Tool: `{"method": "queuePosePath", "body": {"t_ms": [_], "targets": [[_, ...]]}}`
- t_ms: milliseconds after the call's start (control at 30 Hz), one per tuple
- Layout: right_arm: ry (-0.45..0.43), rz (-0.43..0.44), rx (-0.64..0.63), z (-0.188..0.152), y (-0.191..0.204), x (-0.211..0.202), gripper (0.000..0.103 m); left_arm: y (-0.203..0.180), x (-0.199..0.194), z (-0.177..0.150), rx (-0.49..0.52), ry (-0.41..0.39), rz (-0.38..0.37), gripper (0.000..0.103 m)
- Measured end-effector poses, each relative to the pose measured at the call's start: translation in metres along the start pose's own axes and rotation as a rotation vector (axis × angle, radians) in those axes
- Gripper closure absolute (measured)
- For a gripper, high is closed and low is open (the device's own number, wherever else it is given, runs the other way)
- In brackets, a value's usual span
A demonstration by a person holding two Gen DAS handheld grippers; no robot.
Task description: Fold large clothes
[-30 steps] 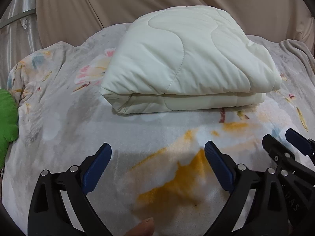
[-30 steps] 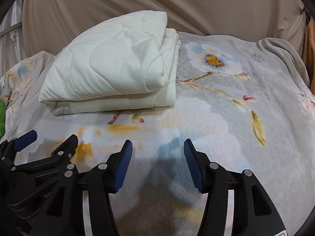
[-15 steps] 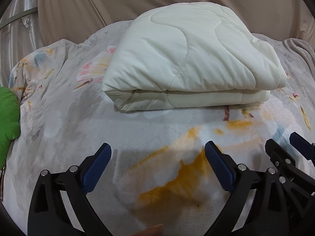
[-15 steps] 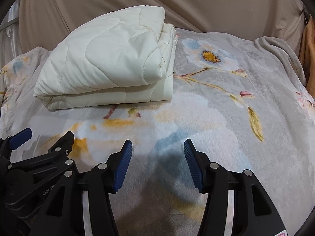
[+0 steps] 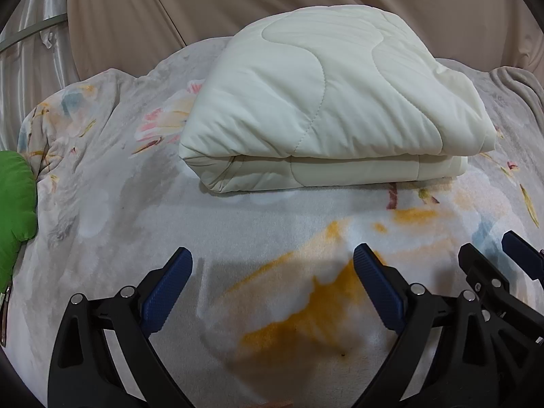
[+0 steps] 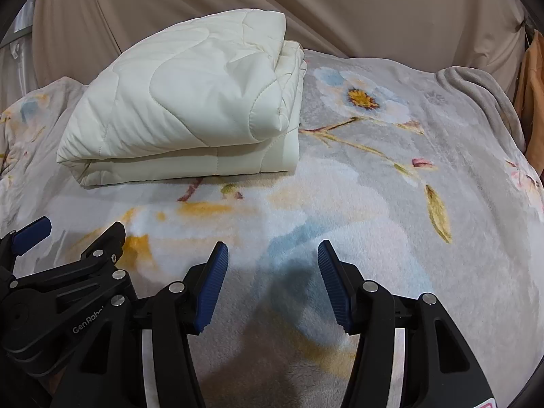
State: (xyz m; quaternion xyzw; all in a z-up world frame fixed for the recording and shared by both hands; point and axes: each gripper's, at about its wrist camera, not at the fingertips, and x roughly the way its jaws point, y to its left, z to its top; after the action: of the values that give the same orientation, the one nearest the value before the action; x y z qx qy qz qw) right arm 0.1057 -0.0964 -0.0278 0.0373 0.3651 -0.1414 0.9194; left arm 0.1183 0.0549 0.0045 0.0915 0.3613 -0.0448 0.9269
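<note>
the cream quilt [image 5: 326, 108] lies folded into a thick, stacked bundle on the far half of the bed, on top of the flowered blanket [image 5: 306, 224] that covers it. in the right wrist view the quilt [image 6: 190, 102] sits up and to the left, its layered open edges turned to the right and its rounded fold running along the near side. both tools hang near the front of the bed, well apart from it.

the left gripper [image 5: 272, 289] stands wide with nothing between its blue pads, only blanket below. the right gripper [image 6: 272, 282] is parted about halfway, also empty, and sits just beside the left one [image 6: 68, 258].

judging by the tidy bundle, the folding looks finished or close to it; what may remain is one more halving or a squaring-up of the layers. to do that well, i would go for the layered edge on the right side, taking all layers together rather than the top one alone, since padded fabric slides over itself. one gripper at each corner of that edge keeps it level. the bundle is thick, so the right gripper probably needs to widen before it can take the stack. lift low and carry across slowly, or the puffed filling will spring the fold open. avoid pinching the blanket underneath.

a green thing [image 5: 15, 200] lies at the left edge of the bed, out of the way.
</note>
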Motion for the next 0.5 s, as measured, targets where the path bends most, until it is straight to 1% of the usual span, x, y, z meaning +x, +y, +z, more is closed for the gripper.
{"method": "queuePosePath", "body": {"t_ms": [500], "targets": [[-0.008, -0.008, -0.004, -0.0007, -0.0005, -0.0013, 0.049, 0.0024, -0.0014, 0.0020, 0.002, -0.007, -0.001, 0.010]]}}
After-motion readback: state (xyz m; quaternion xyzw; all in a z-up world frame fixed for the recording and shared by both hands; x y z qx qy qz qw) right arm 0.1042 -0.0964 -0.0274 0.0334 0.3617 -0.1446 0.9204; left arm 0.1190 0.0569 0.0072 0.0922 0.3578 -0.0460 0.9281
